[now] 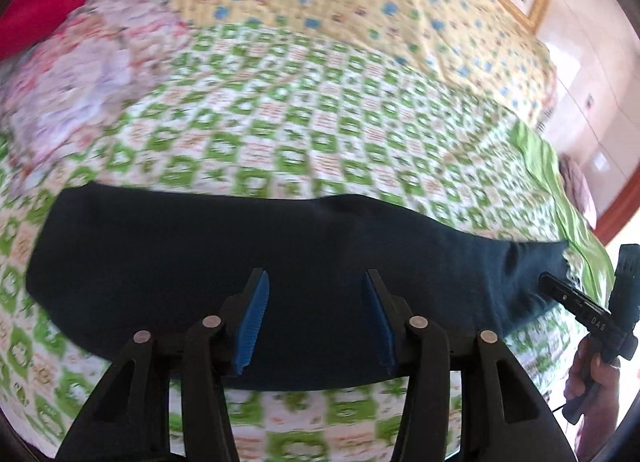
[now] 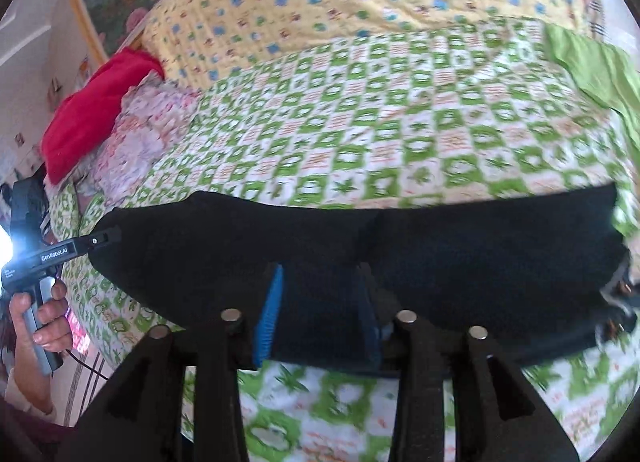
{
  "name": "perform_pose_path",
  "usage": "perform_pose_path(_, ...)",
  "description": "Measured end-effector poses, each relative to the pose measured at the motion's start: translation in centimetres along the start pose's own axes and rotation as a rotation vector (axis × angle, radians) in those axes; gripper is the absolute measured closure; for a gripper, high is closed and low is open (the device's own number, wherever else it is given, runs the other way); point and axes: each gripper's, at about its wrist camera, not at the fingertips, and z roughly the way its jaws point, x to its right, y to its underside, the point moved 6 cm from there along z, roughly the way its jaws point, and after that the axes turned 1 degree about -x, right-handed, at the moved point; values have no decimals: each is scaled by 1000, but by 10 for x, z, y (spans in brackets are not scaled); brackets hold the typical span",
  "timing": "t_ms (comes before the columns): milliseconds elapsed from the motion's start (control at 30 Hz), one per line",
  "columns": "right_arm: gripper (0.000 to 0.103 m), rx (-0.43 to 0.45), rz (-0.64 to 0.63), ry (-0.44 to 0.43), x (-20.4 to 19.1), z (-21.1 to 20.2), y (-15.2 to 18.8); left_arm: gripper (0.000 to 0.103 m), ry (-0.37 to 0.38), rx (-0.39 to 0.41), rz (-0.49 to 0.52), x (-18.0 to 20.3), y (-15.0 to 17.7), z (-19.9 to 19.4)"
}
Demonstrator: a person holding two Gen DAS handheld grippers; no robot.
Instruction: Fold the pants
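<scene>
Dark pants (image 1: 280, 274) lie flat across mid-frame on the green-check bedspread (image 1: 300, 122). Left gripper (image 1: 316, 322) and right gripper (image 2: 320, 314) hover over the near edge w/ jaws wide, nothing held. Should pinch both layers evenly, lift together.

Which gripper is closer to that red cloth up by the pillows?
Left. The red cloth lies at the left end of the bed, on the left gripper side; the right gripper works the pants' opposite end.
</scene>
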Motion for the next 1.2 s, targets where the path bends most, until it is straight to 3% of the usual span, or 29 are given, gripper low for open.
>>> perform_pose_path(700, 63, 148, 288, 200, 98, -75, 36, 48, 190, -88, 235, 127, -9, 45)
perform_pose_path(967, 63, 153, 401, 241, 130, -86, 48, 45, 262, -129, 332, 175, -16, 61)
perform_pose_path(1067, 58, 162, 446, 236, 138, -88, 50, 43, 301, -156, 394, 199, -19, 69)
perform_pose_path(1133, 47, 173, 485, 231, 144, -88, 51, 42, 338, -193, 441, 217, -19, 78)
perform_pose_path(1200, 46, 181, 520, 217, 149, -86, 50, 42, 350, -212, 478, 231, -20, 84)
